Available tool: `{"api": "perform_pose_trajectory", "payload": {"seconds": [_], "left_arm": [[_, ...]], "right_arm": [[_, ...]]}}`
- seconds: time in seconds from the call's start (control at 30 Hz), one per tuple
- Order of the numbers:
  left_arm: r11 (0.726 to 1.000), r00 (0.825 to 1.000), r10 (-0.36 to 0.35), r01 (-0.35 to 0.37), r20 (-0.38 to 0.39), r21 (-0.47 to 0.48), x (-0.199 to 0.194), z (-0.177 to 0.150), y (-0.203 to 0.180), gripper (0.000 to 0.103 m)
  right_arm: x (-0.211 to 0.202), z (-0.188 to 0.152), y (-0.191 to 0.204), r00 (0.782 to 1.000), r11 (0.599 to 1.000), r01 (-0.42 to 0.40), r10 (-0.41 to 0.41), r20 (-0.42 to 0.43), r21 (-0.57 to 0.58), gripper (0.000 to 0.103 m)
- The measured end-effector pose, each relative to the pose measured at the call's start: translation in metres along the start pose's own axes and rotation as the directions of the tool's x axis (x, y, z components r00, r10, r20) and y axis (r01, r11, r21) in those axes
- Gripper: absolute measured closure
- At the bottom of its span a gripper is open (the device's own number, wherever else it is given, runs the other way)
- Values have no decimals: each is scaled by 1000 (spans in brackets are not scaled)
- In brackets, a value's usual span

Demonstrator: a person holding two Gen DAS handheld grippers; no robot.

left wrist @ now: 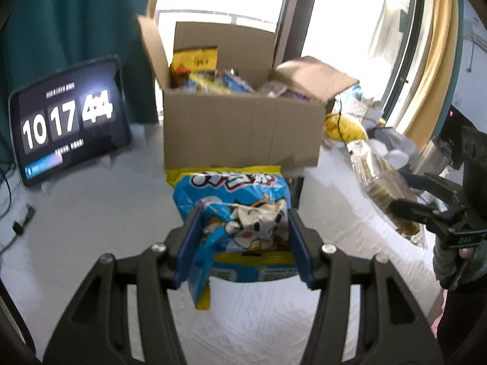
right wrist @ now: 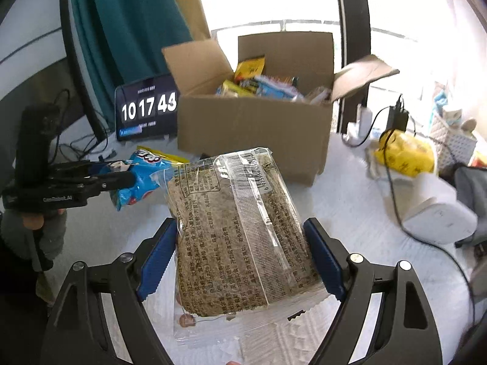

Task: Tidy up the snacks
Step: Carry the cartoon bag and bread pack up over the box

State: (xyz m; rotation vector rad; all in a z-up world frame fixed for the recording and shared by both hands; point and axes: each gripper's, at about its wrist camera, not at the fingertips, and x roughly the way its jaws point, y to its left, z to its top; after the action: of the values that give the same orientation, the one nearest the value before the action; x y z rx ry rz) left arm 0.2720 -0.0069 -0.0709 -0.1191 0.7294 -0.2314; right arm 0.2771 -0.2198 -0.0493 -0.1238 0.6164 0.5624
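Two close wrist views angled down, both facing cardboard box [left wrist: 243, 127].

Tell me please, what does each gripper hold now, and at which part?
Left gripper clamps the blue snack bag near its bottom end. Right gripper clamps the clear-wrapped brown bread pack across its two long sides.

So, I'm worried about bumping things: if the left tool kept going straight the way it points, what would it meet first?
Probably the front wall of the cardboard box, just beyond the blue snack bag the left tool holds; depth is unclear.
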Motion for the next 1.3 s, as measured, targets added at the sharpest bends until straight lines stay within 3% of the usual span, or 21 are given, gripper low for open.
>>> {"api": "perform_pose_trajectory", "payload": {"seconds": [0.7,1.03,1.3], "left_arm": [[996,989,34,-44,142,73,3,101,-11,47],[991,984,43,-63,176,114,46,155,-30,47],[995,986,45,-59,163,80,96,189,-30,44]], "right_arm": [[-12,68,-59,987,997,61,-68,142,51,17],[-15,76,-97,979,989,91,-110,169,114,17],[-11,82,-122,977,980,126,-150,155,152,17]]}}
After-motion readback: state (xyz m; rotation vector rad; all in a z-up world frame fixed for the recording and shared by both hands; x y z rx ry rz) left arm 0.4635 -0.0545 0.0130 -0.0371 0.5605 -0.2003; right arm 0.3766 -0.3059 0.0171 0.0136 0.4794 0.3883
